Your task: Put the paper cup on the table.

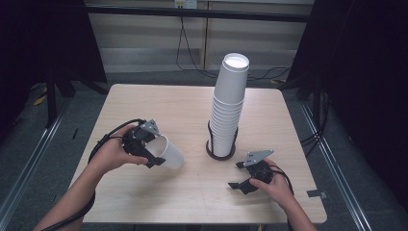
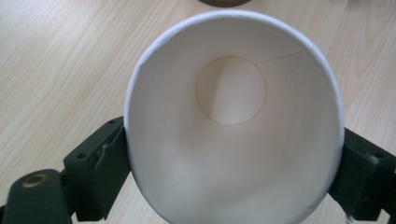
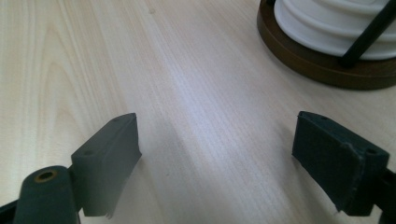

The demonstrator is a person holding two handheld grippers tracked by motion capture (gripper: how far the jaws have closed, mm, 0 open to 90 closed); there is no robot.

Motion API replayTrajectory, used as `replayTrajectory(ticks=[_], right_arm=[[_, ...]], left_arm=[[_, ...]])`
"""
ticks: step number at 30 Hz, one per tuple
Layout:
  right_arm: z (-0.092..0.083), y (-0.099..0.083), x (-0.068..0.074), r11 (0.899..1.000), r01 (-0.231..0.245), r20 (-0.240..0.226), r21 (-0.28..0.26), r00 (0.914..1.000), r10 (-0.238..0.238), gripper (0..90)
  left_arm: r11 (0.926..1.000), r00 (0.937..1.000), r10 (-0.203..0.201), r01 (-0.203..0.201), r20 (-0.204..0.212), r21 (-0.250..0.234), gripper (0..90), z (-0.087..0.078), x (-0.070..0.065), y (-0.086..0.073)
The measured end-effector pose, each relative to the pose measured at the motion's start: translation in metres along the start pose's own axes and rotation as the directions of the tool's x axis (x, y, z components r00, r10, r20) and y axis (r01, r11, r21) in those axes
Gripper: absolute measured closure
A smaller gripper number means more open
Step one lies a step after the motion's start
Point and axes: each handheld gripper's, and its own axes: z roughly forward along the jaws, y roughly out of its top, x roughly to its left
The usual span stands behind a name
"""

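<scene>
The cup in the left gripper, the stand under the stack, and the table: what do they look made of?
Cup: likely paper, matte white, with a visible side seam and an inset round bottom. Stand: brown base, possibly wood or plastic, with thin black rods, probably metal. Table: pale wood-grain top, perhaps laminate.

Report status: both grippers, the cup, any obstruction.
Left gripper shut on paper cup, held sideways. Right gripper open, empty, low over table. Cup stack between them, not blocking.

A plain white paper cup (image 1: 169, 152), white cup stack (image 1: 229, 107), dark brown holder base (image 1: 211, 153), pale wood-grain table (image 1: 178, 110).
</scene>
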Motion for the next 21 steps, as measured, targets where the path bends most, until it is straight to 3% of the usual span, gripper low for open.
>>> replayTrajectory(ticks=[2,3,4,8,10,11,13,19,21], right_arm=[[0.001,-0.002,0.001,0.999,0.033,0.018,-0.011,0.9993,-0.033,13.7],[0.001,-0.002,0.002,0.999,0.032,0.021,-0.010,0.9993,-0.032,13.7],[0.001,-0.002,0.002,0.999,0.031,0.021,-0.010,0.9993,-0.031,13.7],[0.001,-0.002,0.002,1.000,0.028,0.020,-0.011,0.9994,-0.028,13.6],[0.001,-0.002,0.002,0.999,0.032,0.023,-0.011,0.9992,-0.032,13.5],[0.001,-0.002,0.002,0.999,0.033,0.025,-0.011,0.9992,-0.032,13.5],[0.001,-0.002,0.002,0.999,0.033,0.025,-0.011,0.9992,-0.032,13.5],[0.001,-0.002,0.002,0.999,0.033,0.026,-0.011,0.9991,-0.033,13.5],[0.001,-0.002,0.002,0.999,0.033,0.026,-0.011,0.9991,-0.033,13.5]], left_arm=[[0.9998,0.9999,0.011,-0.011,-0.003,0.019,11.9,-0.001,0.002,0.000],[0.9995,0.9998,0.017,-0.017,-0.006,0.026,11.8,-0.001,0.003,0.000],[1.0000,0.9999,-0.006,0.006,-0.010,0.005,11.8,0.000,0.002,0.000],[0.9995,0.9997,0.003,-0.003,-0.022,0.030,11.6,-0.001,0.005,0.000],[0.9996,0.9994,-0.019,0.020,-0.028,0.018,11.6,0.000,0.006,-0.001],[0.9993,0.9997,0.001,0.000,-0.024,0.038,11.6,0.000,0.008,-0.001],[0.9993,0.9993,-0.022,0.023,-0.031,0.030,11.5,0.001,0.009,-0.001],[0.9972,0.9988,-0.015,0.018,-0.046,0.072,11.4,0.003,0.014,0.000],[0.9971,0.9980,-0.036,0.039,-0.051,0.065,11.3,0.004,0.015,0.000]])
